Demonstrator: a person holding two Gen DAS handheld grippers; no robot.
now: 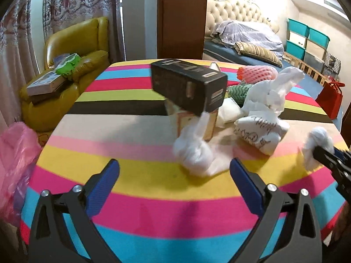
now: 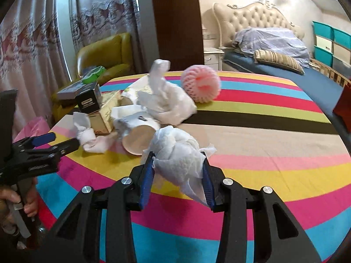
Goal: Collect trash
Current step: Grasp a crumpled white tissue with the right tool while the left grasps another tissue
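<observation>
Black box (image 1: 189, 86) (tilted) atop carton (image 1: 195, 122), beside crumpled cup (image 1: 261, 131).

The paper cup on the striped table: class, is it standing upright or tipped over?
Tipped over. The paper cup lies on its side on the table, its open mouth facing the camera.

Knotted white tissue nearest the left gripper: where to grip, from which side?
Grip the knotted white tissue across its bulging lower bundle, coming from the near table edge. The open left gripper already faces it; its thin twisted tail leans toward the black box.
</observation>
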